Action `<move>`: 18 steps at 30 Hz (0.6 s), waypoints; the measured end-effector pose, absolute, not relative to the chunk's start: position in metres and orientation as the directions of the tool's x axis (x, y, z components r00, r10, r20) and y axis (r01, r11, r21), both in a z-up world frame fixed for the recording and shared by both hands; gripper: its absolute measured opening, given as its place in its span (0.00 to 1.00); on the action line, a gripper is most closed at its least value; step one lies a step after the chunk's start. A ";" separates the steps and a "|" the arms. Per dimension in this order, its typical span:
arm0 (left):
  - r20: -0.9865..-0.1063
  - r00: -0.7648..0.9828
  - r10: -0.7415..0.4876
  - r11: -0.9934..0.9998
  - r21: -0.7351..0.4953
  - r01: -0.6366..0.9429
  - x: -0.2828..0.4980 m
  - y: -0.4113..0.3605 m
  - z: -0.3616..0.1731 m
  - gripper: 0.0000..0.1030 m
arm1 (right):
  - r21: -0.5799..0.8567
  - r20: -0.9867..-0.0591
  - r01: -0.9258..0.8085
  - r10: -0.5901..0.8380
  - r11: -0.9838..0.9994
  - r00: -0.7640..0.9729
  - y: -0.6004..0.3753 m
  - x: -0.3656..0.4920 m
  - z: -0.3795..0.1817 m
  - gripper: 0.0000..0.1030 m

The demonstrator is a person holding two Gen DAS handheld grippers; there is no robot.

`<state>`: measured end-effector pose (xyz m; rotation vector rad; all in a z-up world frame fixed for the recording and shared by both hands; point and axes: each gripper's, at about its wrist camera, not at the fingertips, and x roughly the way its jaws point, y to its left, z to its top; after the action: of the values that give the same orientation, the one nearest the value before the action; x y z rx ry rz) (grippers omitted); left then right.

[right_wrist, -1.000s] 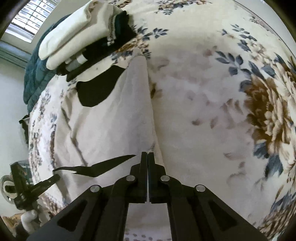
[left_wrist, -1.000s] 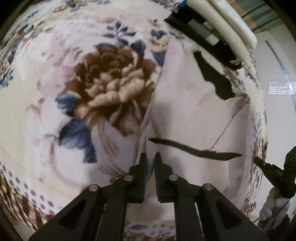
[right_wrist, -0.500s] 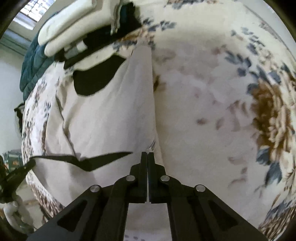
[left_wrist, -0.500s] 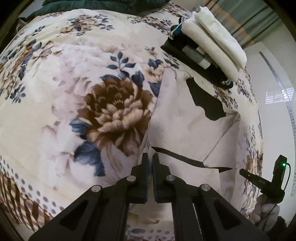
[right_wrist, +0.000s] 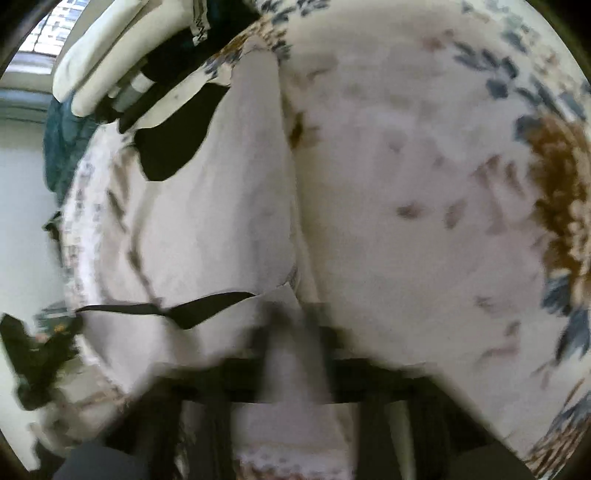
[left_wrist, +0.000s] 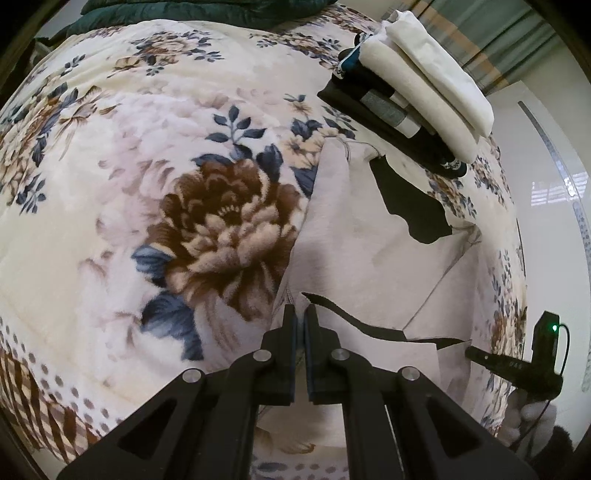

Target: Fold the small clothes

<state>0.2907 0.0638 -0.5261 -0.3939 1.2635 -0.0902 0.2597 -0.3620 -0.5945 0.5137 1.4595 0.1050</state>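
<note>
A pale cream garment [left_wrist: 369,243] with black patches lies on the floral blanket [left_wrist: 147,184], its near edge lifted. My left gripper [left_wrist: 300,314] is shut on the garment's near left corner. In the right wrist view the same garment [right_wrist: 207,221] shows, blurred by motion. My right gripper [right_wrist: 291,325] appears opened, its fingers [right_wrist: 317,332] smeared on either side of the garment's near corner. The right gripper also shows at the right edge of the left wrist view [left_wrist: 476,354].
A stack of folded clothes [left_wrist: 406,85], cream on top of dark pieces, sits at the far end of the bed; it also shows in the right wrist view [right_wrist: 122,62]. A dark green quilt [left_wrist: 184,11] lies beyond. The bed edge and white floor [left_wrist: 535,147] are to the right.
My left gripper has pulled back and lifted with the garment's corner. My right gripper, shut a moment ago, has spread its fingers and is moving fast.
</note>
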 end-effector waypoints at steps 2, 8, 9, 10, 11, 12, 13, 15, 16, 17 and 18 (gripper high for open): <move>-0.910 0.310 -0.276 0.931 -0.333 -0.151 0.291 0.065 -0.525 0.02 | 0.370 -0.926 0.234 0.336 0.899 0.173 -0.361 0.253 -0.584 0.02; -0.913 0.295 -0.281 0.918 -0.346 -0.196 0.294 0.076 -0.529 0.02 | 0.369 -0.914 0.283 0.291 0.885 0.281 -0.376 0.246 -0.559 0.02; -0.913 0.298 -0.277 0.917 -0.345 -0.203 0.297 0.077 -0.530 0.02 | 0.370 -0.912 0.287 0.287 0.884 0.292 -0.378 0.248 -0.557 0.02; -0.913 0.305 -0.273 0.915 -0.343 -0.210 0.301 0.078 -0.531 0.02 | 0.366 -0.913 0.290 0.280 0.884 0.297 -0.380 0.251 -0.557 0.02; -0.912 0.311 -0.267 0.915 -0.341 -0.217 0.307 0.079 -0.532 0.02 | 0.360 -0.915 0.292 0.274 0.886 0.297 -0.381 0.254 -0.557 0.02; -0.911 0.314 -0.267 0.913 -0.343 -0.219 0.313 0.079 -0.533 0.02 | 0.357 -0.915 0.293 0.270 0.887 0.298 -0.383 0.257 -0.558 0.02; -0.910 0.315 -0.268 0.913 -0.345 -0.218 0.320 0.077 -0.536 0.02 | 0.348 -0.919 0.297 0.262 0.889 0.293 -0.384 0.262 -0.561 0.02; -0.913 0.309 -0.265 0.918 -0.337 -0.208 0.337 0.070 -0.543 0.02 | 0.333 -0.927 0.303 0.252 0.893 0.276 -0.383 0.270 -0.568 0.02; -0.916 0.302 -0.264 0.922 -0.331 -0.200 0.345 0.067 -0.549 0.02 | 0.319 -0.934 0.307 0.241 0.897 0.265 -0.383 0.274 -0.572 0.02; -0.921 0.294 -0.257 0.929 -0.319 -0.189 0.354 0.063 -0.556 0.02 | 0.310 -0.937 0.308 0.235 0.899 0.257 -0.383 0.278 -0.576 0.02; -0.925 0.277 -0.259 0.932 -0.315 -0.180 0.361 0.060 -0.563 0.02 | 0.302 -0.941 0.312 0.230 0.901 0.247 -0.383 0.281 -0.581 0.02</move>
<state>0.3612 0.0603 -0.5634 -0.3954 1.2986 -0.0549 0.2812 -0.3827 -0.5807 0.4816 1.3359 -0.0592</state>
